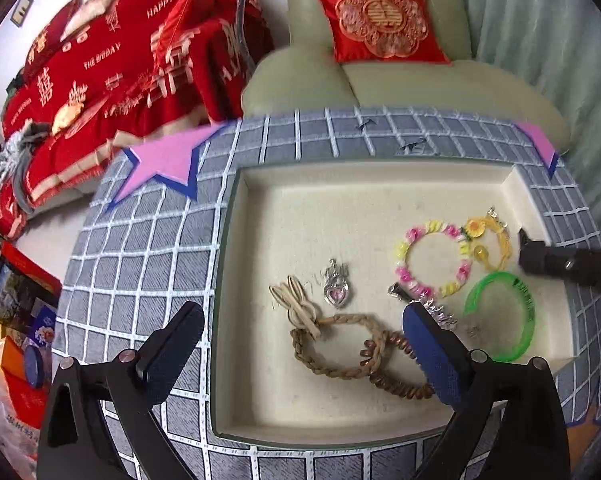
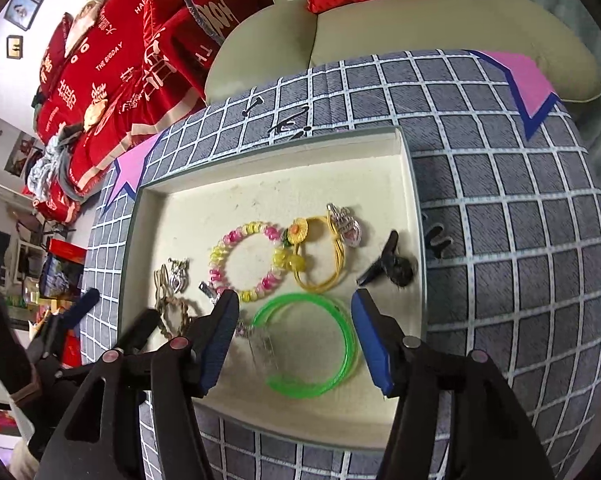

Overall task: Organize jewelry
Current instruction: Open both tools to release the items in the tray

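Counted jewelry in one shallow cream tray (image 1: 236, 264) on a grey checked tabletop (image 1: 148, 248).

One braided tan rope bracelet (image 1: 332, 344); one brown bead bracelet (image 1: 396, 380); one pink-and-yellow bead bracelet (image 2: 242, 264); one translucent green plastic bangle (image 2: 312, 344), its strands hard to separate. One yellow cord hair tie with a sunflower charm (image 2: 320, 256). Two silver heart pendants with pink stones, one (image 1: 334, 288) by the rope bracelet, the other (image 2: 348, 228) by the hair tie. One beige cord bow (image 1: 296, 304); one small black clip (image 2: 388, 268); one silver chain piece (image 1: 440, 312), too blurred to identify. Two handheld tools: left (image 1: 300, 352), right (image 2: 296, 336).
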Action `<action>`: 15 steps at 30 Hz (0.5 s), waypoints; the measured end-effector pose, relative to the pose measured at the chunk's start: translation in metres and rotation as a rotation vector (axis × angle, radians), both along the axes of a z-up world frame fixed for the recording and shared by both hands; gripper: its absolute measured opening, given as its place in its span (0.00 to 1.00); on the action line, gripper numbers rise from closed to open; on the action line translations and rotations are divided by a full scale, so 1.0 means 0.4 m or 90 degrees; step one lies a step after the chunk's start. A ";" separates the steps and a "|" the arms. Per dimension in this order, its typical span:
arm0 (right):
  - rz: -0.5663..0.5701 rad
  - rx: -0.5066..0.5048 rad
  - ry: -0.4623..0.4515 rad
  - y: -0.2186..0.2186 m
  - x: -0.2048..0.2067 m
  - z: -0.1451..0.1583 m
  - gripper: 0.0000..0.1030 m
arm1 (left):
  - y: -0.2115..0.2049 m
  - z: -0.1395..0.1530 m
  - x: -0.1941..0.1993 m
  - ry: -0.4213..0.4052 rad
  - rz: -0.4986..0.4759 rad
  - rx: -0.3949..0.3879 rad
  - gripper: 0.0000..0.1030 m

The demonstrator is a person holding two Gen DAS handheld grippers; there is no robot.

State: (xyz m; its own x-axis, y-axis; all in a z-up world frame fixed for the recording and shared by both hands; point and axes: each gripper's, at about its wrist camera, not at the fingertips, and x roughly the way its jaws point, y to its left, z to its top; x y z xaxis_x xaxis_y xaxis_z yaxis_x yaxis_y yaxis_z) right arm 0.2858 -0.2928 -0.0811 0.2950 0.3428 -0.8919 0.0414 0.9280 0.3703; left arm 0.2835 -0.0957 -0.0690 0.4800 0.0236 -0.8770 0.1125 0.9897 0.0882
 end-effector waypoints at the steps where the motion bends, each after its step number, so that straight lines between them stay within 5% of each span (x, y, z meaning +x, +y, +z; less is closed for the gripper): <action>1: -0.001 -0.004 0.001 0.000 -0.006 0.000 0.62 | -0.002 0.001 -0.001 0.006 -0.002 -0.001 1.00; 8: 0.001 -0.011 0.013 0.008 -0.038 -0.002 0.79 | -0.001 0.006 -0.024 0.027 -0.005 0.001 1.00; 15: 0.016 -0.013 0.023 0.028 -0.085 0.002 0.80 | 0.022 0.009 -0.070 0.046 0.007 -0.012 1.00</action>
State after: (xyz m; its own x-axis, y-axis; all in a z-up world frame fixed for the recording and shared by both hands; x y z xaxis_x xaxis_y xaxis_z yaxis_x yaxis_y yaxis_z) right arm 0.2518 -0.2818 -0.0804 0.2544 0.3319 -0.9084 0.0310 0.9360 0.3507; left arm 0.2553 -0.0868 -0.0656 0.4157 0.0120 -0.9094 0.1068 0.9924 0.0619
